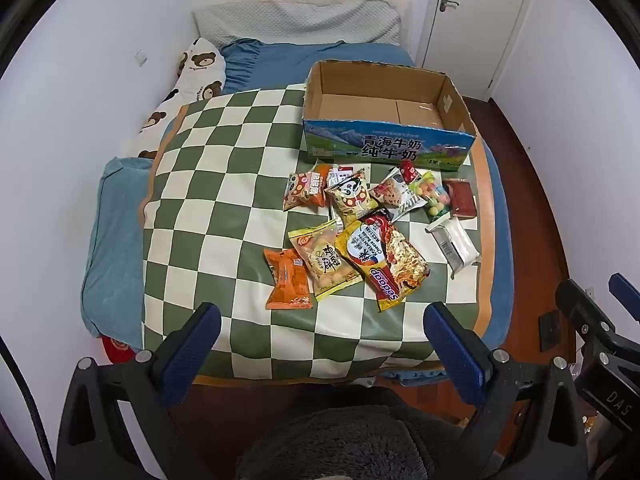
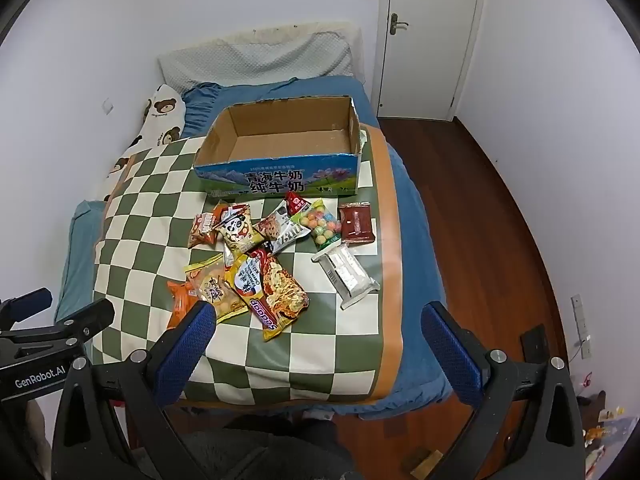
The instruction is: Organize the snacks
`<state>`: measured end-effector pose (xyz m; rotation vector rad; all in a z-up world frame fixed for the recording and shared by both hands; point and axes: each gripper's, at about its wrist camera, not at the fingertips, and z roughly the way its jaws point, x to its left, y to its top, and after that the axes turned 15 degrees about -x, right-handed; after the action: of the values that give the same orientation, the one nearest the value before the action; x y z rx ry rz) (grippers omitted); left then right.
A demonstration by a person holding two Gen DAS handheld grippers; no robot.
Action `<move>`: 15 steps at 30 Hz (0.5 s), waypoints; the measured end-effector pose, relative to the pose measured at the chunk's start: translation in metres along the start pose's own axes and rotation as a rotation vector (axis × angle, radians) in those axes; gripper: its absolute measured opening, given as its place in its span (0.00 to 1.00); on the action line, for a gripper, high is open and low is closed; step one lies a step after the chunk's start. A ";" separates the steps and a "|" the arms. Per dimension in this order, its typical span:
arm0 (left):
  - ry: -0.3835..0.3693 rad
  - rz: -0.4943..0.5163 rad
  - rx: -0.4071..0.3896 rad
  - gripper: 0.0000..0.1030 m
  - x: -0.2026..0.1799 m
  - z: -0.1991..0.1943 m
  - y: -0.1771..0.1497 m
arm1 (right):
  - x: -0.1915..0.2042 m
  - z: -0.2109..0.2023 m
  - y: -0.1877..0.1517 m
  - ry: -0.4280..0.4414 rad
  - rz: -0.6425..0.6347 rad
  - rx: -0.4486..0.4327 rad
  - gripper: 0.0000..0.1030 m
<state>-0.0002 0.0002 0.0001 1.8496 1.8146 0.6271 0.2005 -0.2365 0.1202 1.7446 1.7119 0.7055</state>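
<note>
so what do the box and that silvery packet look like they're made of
Box: looks like corrugated cardboard, matte brown inside, glossy printed outside, ragged torn rim. Silvery packet: probably foil or plastic film, shiny and crinkled.

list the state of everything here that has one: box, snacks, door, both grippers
cardboard box: open at the top, nothing inside, upright on the bed
snack packets: sealed, loose in a pile on the checkered blanket, in front of the box
door: shut
left gripper: jaws open, holding nothing
right gripper: jaws open, holding nothing
</note>
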 end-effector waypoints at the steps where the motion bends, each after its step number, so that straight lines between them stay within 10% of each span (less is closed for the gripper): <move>1: 0.002 0.002 0.007 1.00 0.000 0.000 0.000 | 0.000 0.000 0.000 0.001 0.002 -0.001 1.00; 15: 0.007 0.004 -0.003 1.00 0.001 0.001 0.000 | -0.002 -0.003 0.000 0.000 -0.001 -0.004 1.00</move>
<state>0.0007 0.0011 -0.0004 1.8520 1.8136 0.6376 0.1980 -0.2384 0.1224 1.7403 1.7102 0.7080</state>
